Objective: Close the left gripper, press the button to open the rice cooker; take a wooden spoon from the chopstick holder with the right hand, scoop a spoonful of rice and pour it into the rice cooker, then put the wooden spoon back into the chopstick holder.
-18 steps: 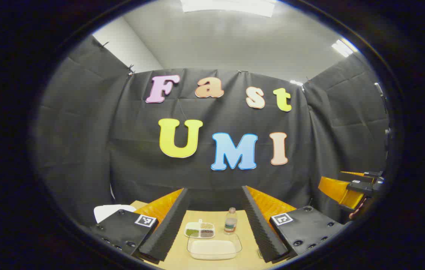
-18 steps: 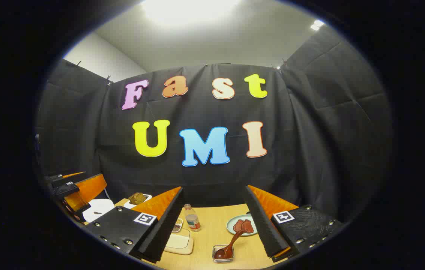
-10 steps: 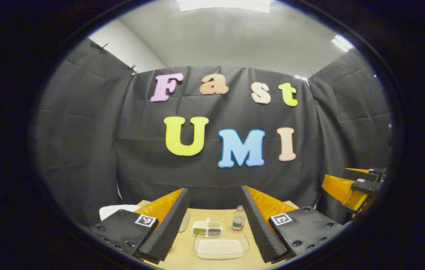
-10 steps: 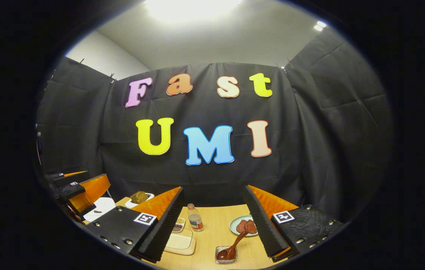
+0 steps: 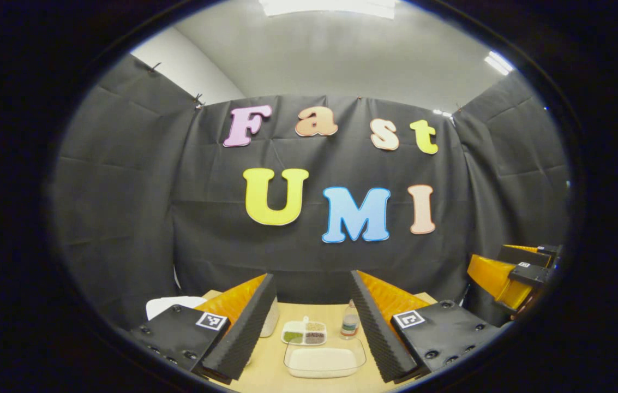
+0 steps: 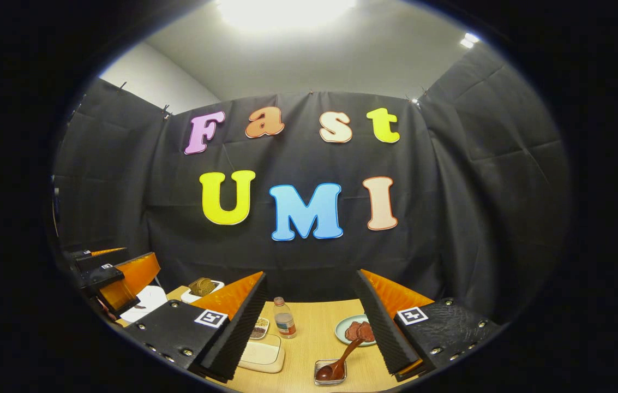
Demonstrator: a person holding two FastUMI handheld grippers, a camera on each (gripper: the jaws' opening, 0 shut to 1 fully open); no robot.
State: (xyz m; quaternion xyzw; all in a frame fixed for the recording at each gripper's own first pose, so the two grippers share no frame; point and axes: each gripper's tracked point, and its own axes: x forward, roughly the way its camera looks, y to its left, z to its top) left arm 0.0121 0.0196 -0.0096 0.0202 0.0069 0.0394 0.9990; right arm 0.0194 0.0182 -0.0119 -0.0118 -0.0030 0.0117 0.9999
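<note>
Left gripper (image 5: 311, 327): held above the light wooden desk (image 5: 270, 360), fingers spread wide, gripping nothing.
Right gripper (image 6: 309, 327): also above the desk, fingers wide apart and empty; in the left gripper view it shows at the far right edge.
Clear rectangular container of white rice (image 5: 324, 360): on the desk, between the left gripper's fingers.
Small divided dish of mixed grains (image 5: 304, 333): just behind the rice container.
Small clear plastic bottle (image 5: 349, 325): upright, beside the divided dish.
Dark brown wooden spoon (image 6: 339, 360): bowl resting in a small clear square holder (image 6: 330, 372), handle leaning toward a pale green plate of reddish pieces (image 6: 353, 330).
White rounded appliance (image 5: 169, 303): at the desk's left, largely hidden behind the left finger.
</note>
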